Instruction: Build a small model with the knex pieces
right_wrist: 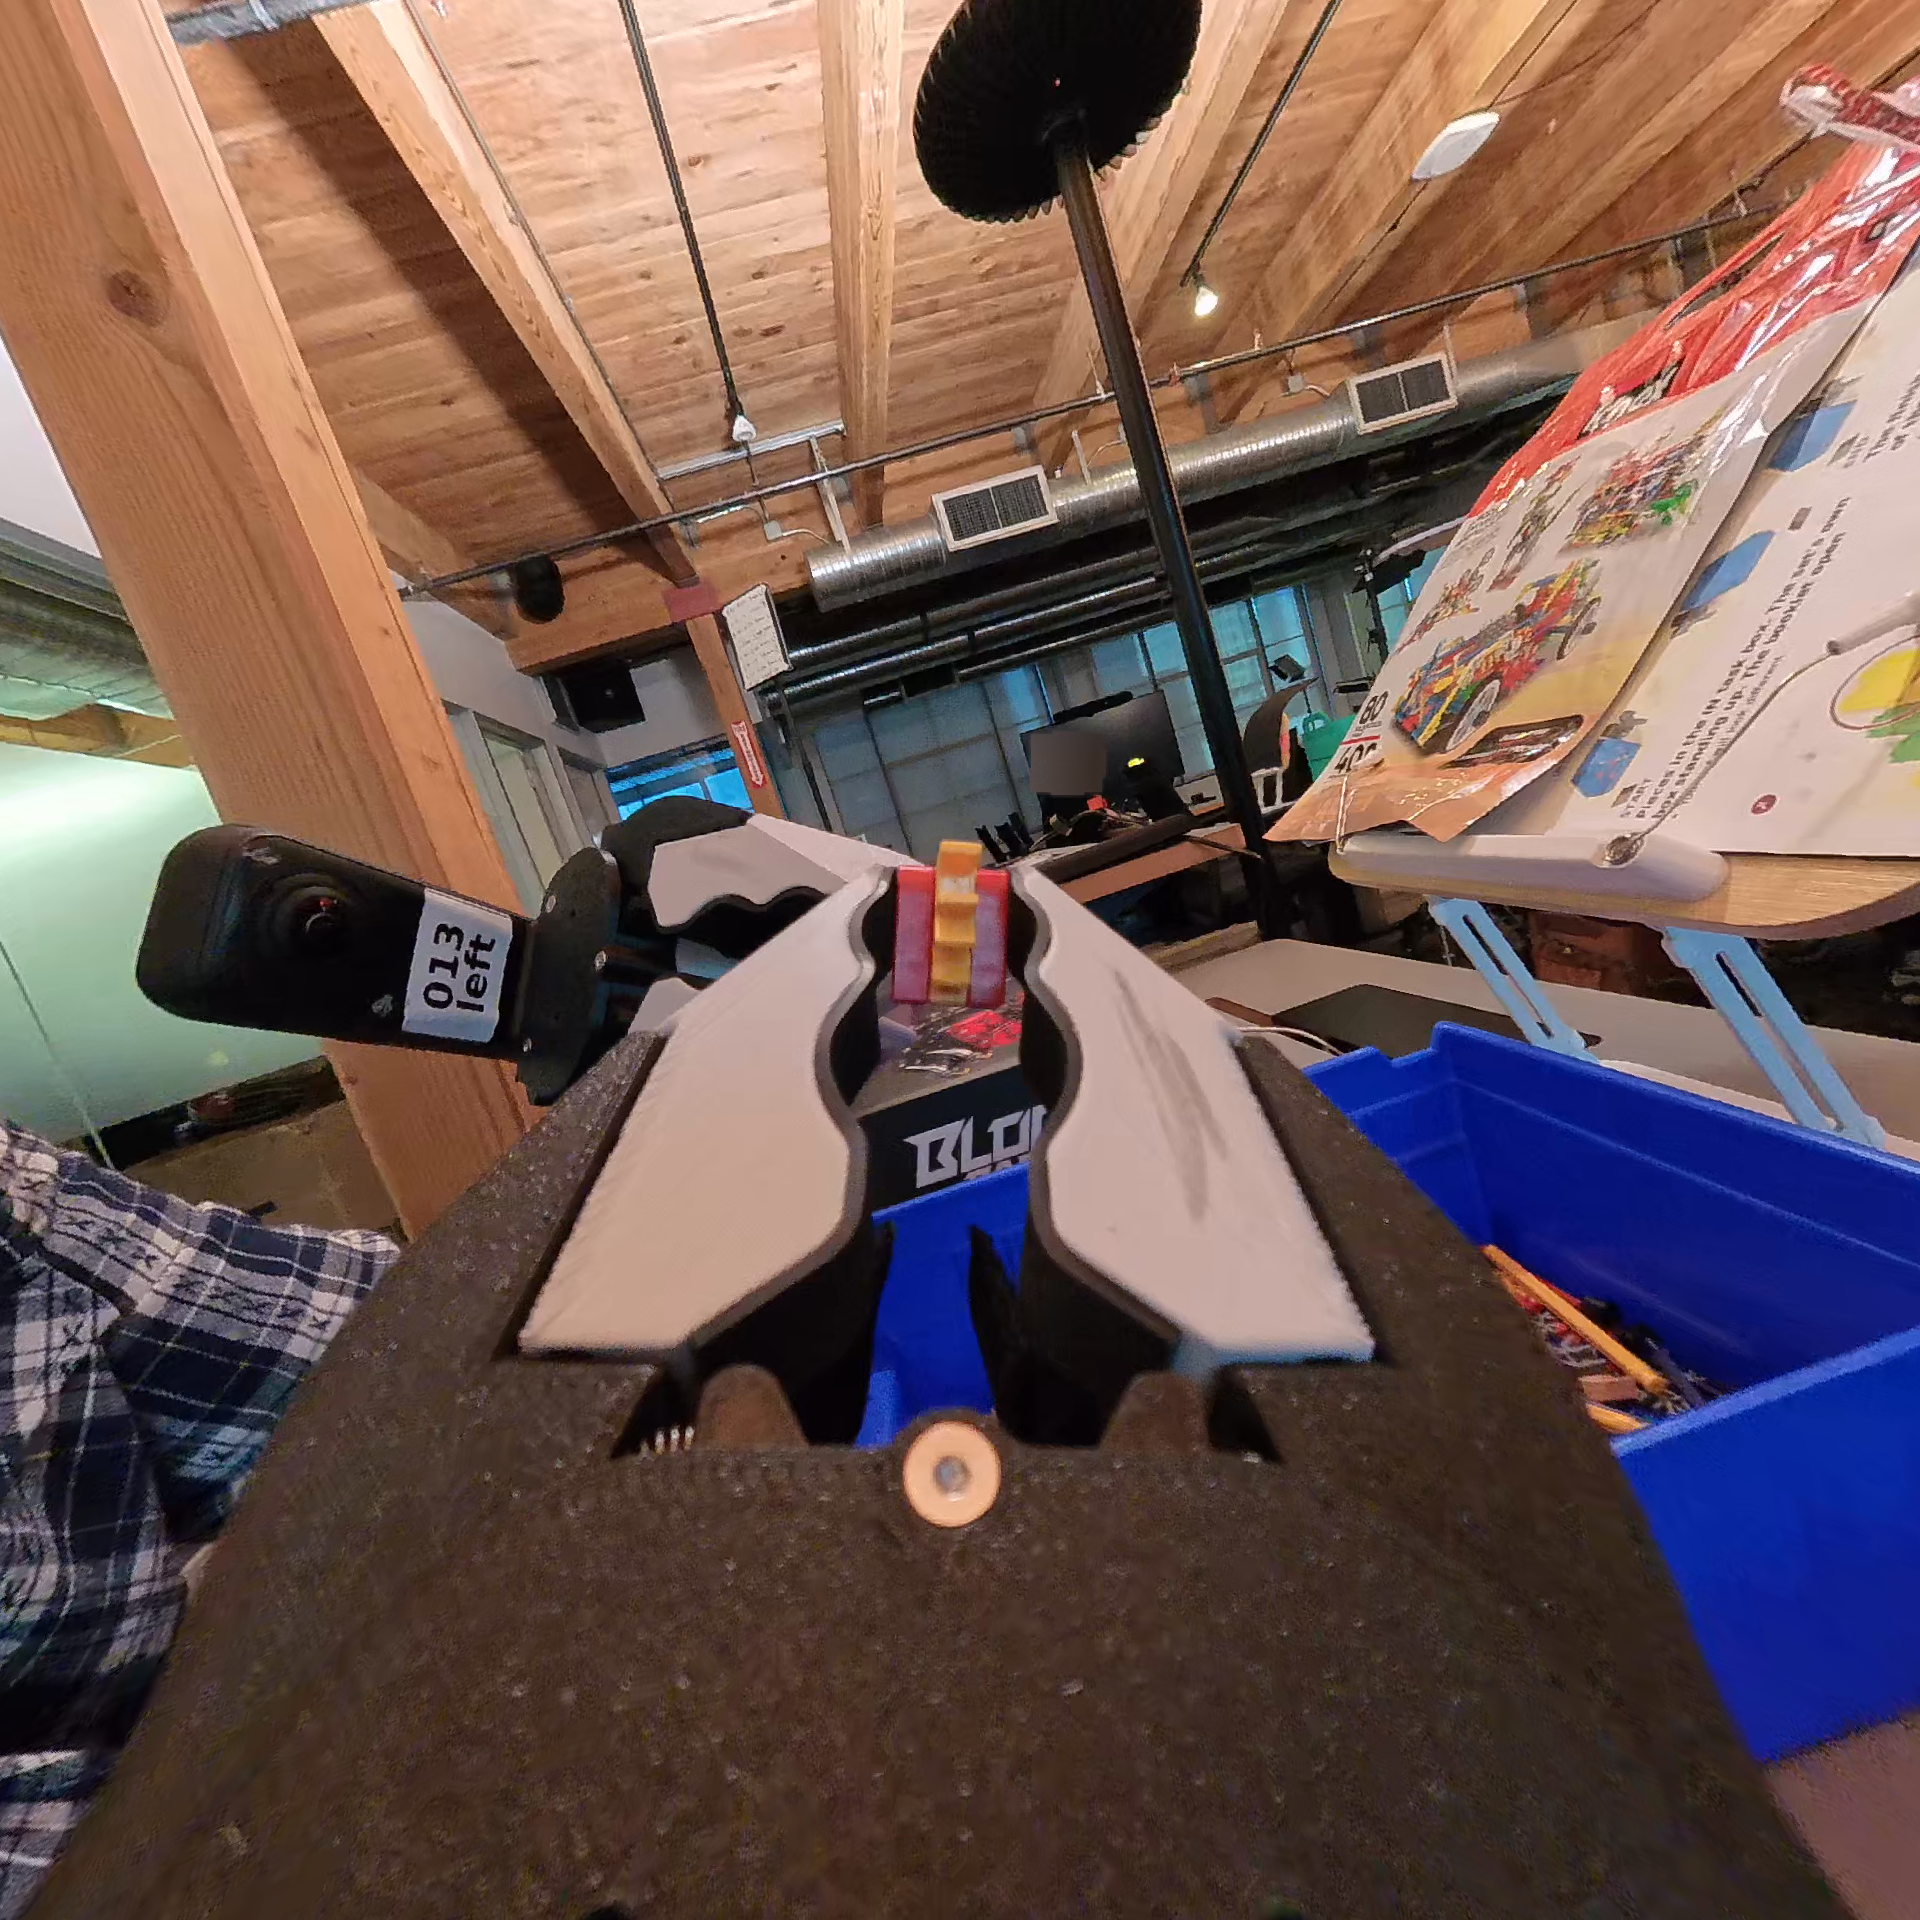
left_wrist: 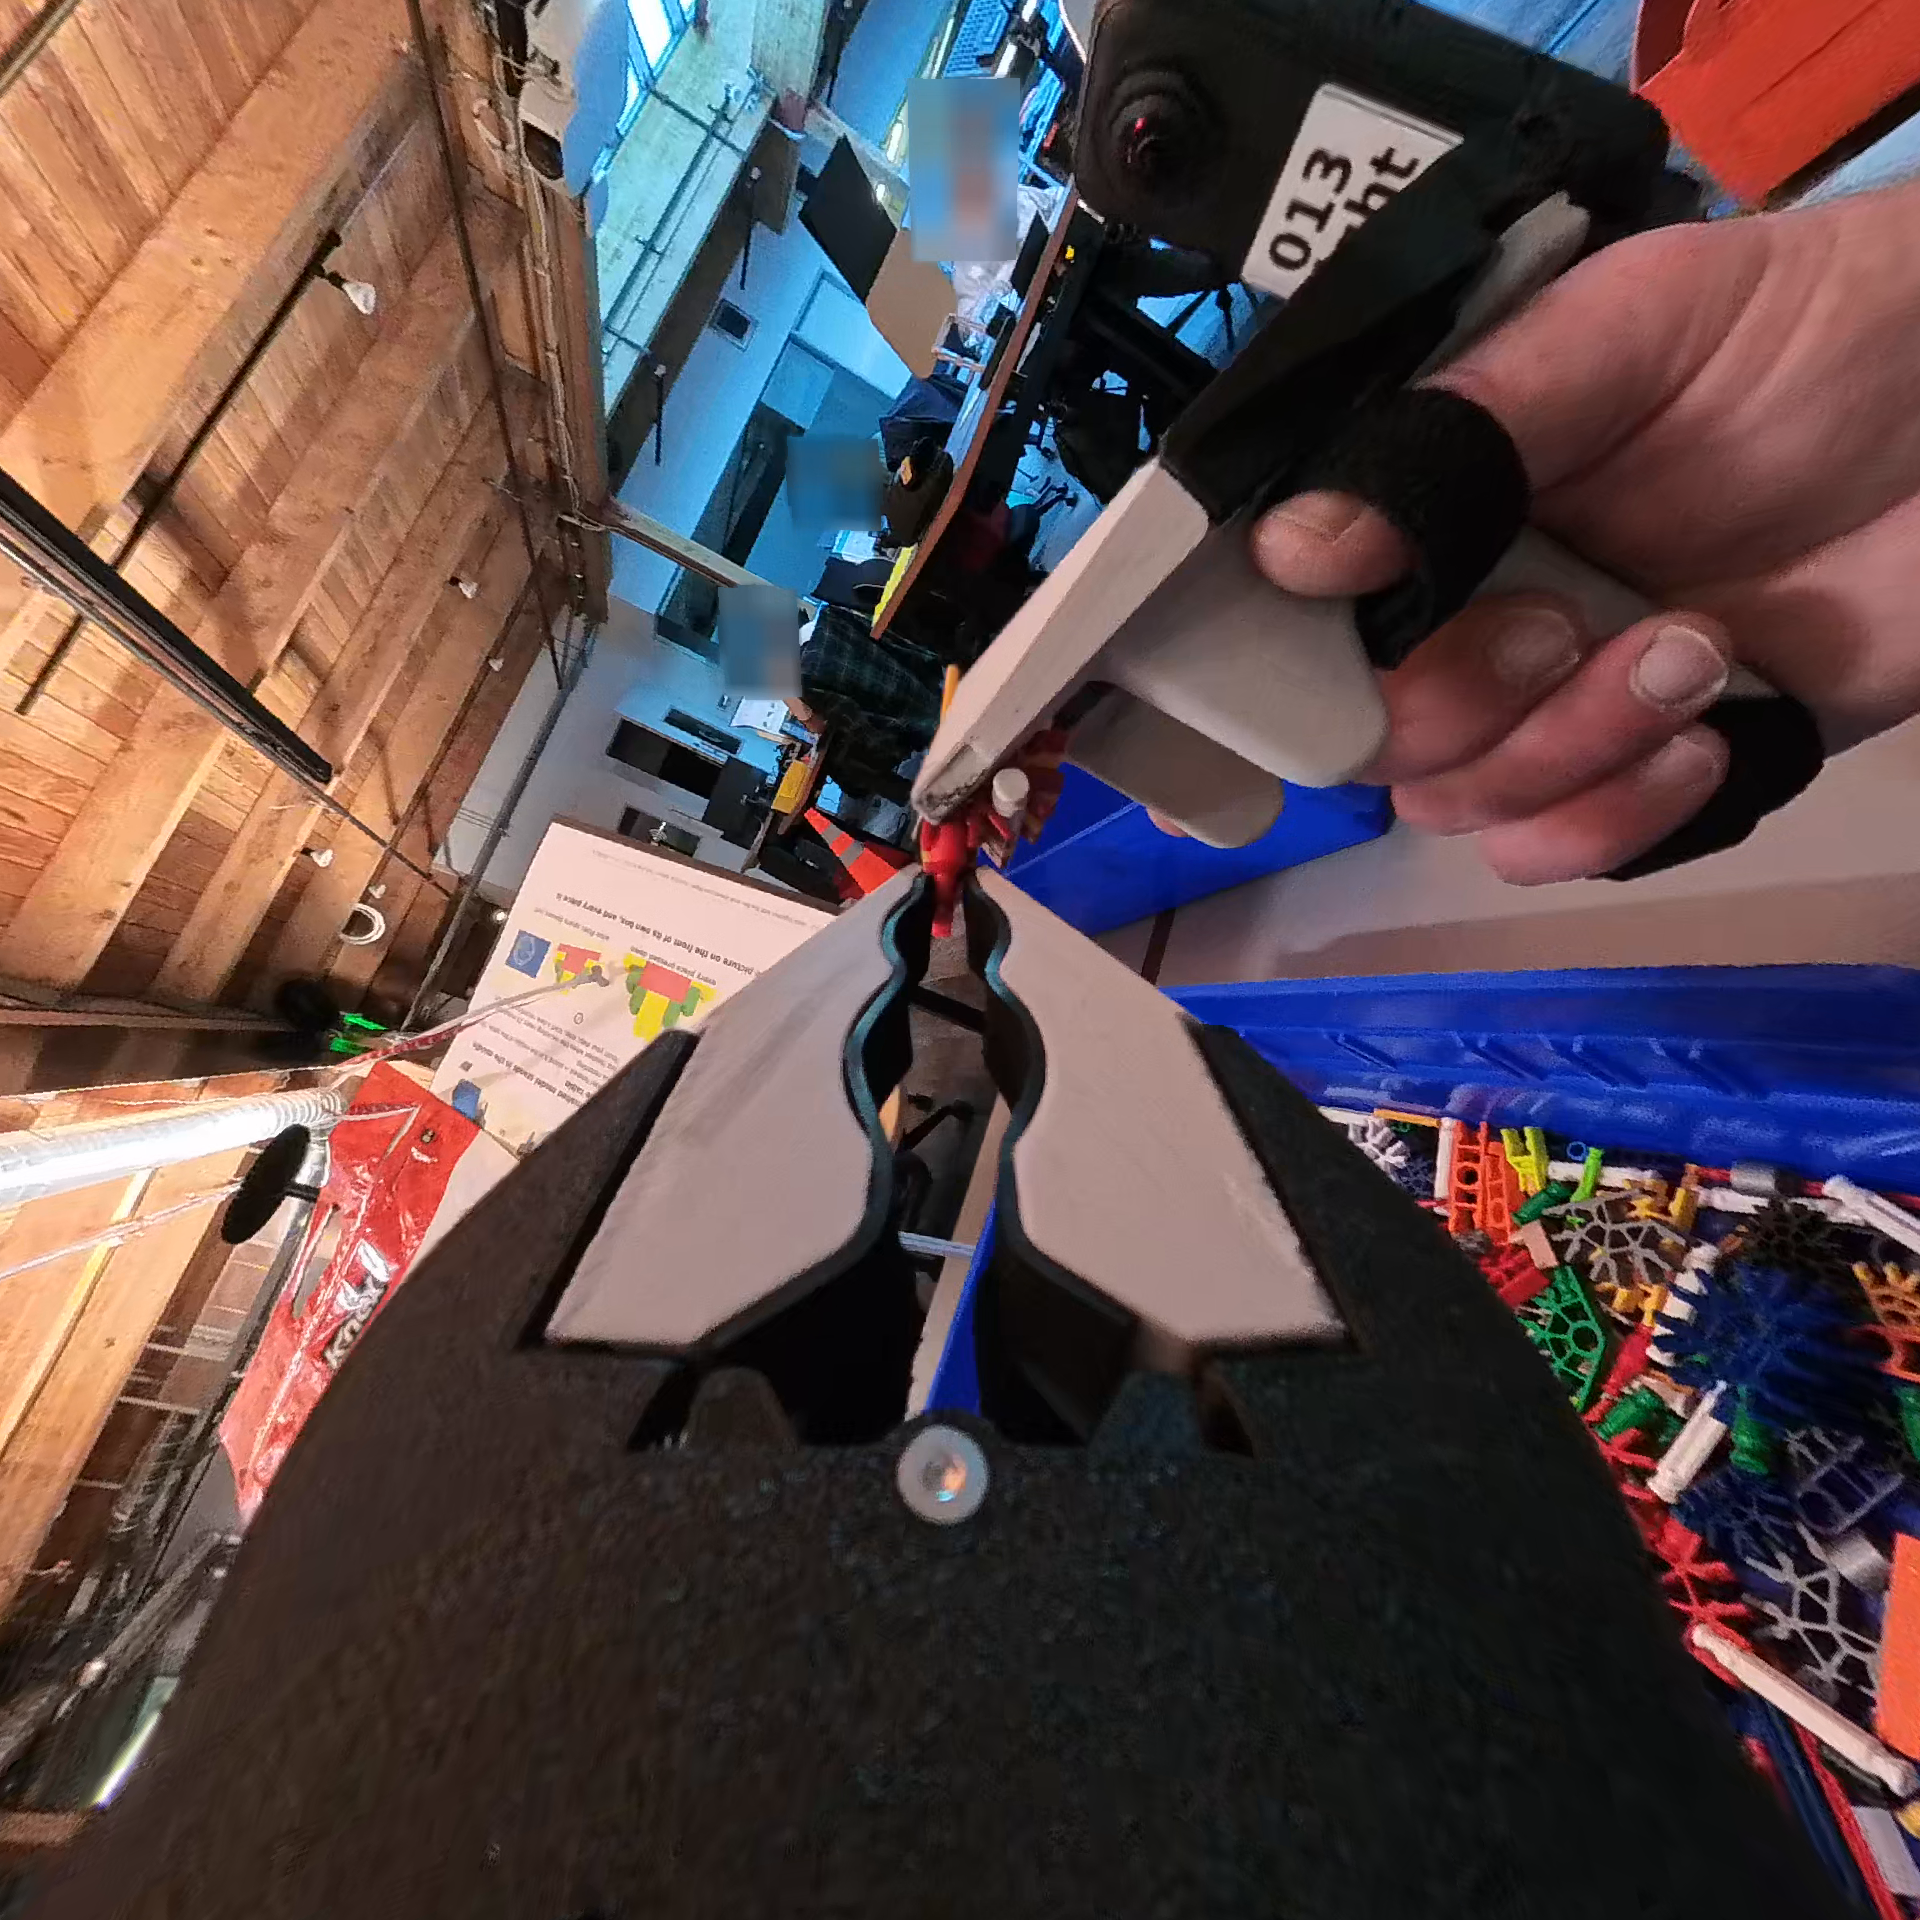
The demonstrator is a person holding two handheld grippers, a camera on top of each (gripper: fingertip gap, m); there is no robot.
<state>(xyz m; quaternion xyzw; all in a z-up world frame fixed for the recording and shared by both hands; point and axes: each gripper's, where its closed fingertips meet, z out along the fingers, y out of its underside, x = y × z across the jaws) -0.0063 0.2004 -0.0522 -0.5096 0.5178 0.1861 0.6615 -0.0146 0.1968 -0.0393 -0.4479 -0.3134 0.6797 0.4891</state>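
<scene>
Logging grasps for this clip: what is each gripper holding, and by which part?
Both grippers pinch one small red and yellow toy piece at their tips: right gripper by its red sides, left gripper by a red end.

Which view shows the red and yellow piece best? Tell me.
The right wrist view. There the red and yellow piece sits centred and sharp between the right gripper tips. In the left wrist view only a small red bit shows at the left gripper tips, partly hidden by the other gripper.

Glossy plastic bin [right_wrist: 1714, 1195], rough matt black tool [right_wrist: 951, 914] body, wooden ceiling [right_wrist: 852, 260].
</scene>
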